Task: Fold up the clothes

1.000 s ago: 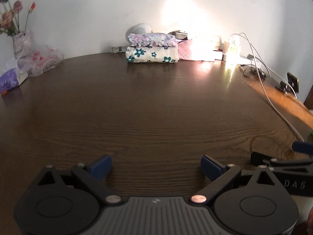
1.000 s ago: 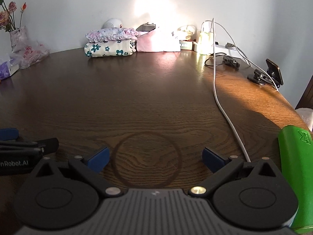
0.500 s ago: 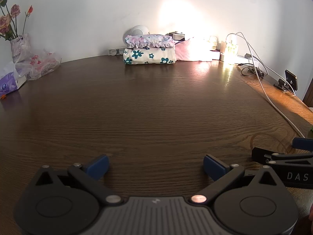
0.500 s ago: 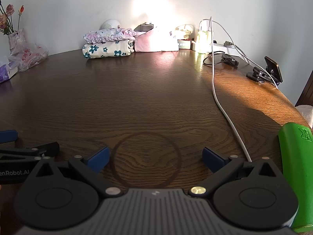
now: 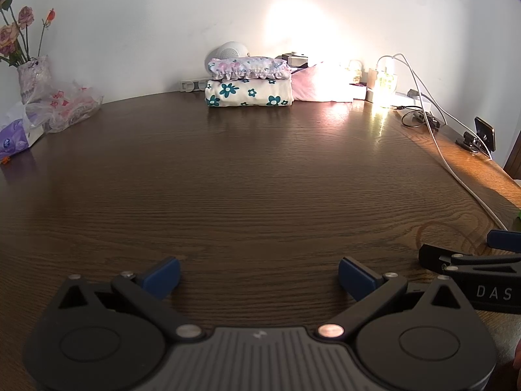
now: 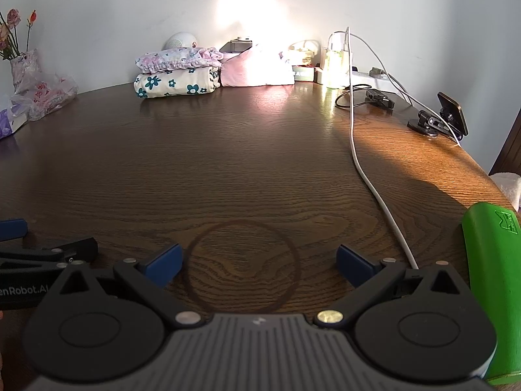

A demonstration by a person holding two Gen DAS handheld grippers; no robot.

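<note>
Folded clothes are stacked at the far edge of the dark wooden table (image 5: 254, 176): a cream piece with teal flowers (image 5: 249, 93) under a ruffled pink-and-white piece (image 5: 249, 66), with a pink garment (image 5: 320, 84) beside them. The stack also shows in the right wrist view (image 6: 176, 84), with the pink garment (image 6: 257, 71) to its right. My left gripper (image 5: 259, 275) is open and empty, low over the near table. My right gripper (image 6: 257, 260) is open and empty, side by side with the left one. No garment lies near either gripper.
A white cable (image 6: 361, 169) runs down the right side of the table from a charger (image 6: 338, 55). A green case (image 6: 495, 280) lies at the near right. A phone stand (image 6: 449, 114) is far right. A vase of flowers (image 5: 31, 75) and plastic bags (image 5: 62, 104) stand far left.
Both grippers have drifted slightly; the view has tilted and shifted a little so the folded stack sits more centred. Both stay open and empty.
</note>
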